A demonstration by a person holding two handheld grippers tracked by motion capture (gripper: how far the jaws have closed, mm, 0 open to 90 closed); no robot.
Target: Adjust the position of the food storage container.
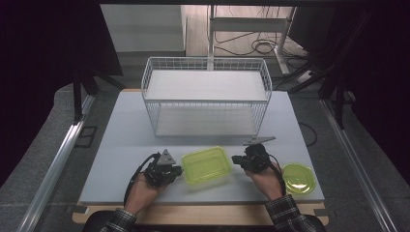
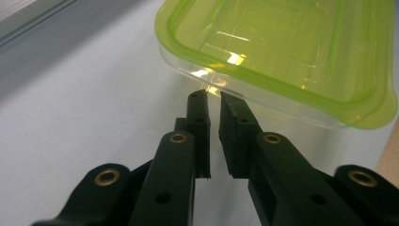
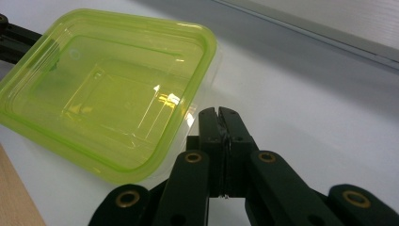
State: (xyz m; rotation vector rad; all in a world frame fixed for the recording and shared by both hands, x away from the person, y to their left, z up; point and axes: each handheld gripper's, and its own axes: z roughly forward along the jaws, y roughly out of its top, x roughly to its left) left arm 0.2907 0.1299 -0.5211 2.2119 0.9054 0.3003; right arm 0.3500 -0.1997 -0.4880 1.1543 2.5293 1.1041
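Note:
A translucent green rectangular container point(image 1: 205, 164) lies empty on the white table point(image 1: 121, 145), toward the front. My left gripper point(image 1: 178, 170) sits just left of it. In the left gripper view its jaws point(image 2: 212, 96) stand shut, with a thin slit between the pads, and the tips reach the container's point(image 2: 282, 42) clear side wall under the green rim. My right gripper point(image 1: 235, 159) is at the container's right end. Its jaws point(image 3: 219, 112) are pressed together with nothing between them, beside a corner of the container point(image 3: 103, 89).
A white wire basket point(image 1: 205, 96) stands at the back middle of the table, with a white shelf board inside. A round green lid or dish point(image 1: 298, 178) lies at the front right, beside my right hand. A wooden strip edges the table front.

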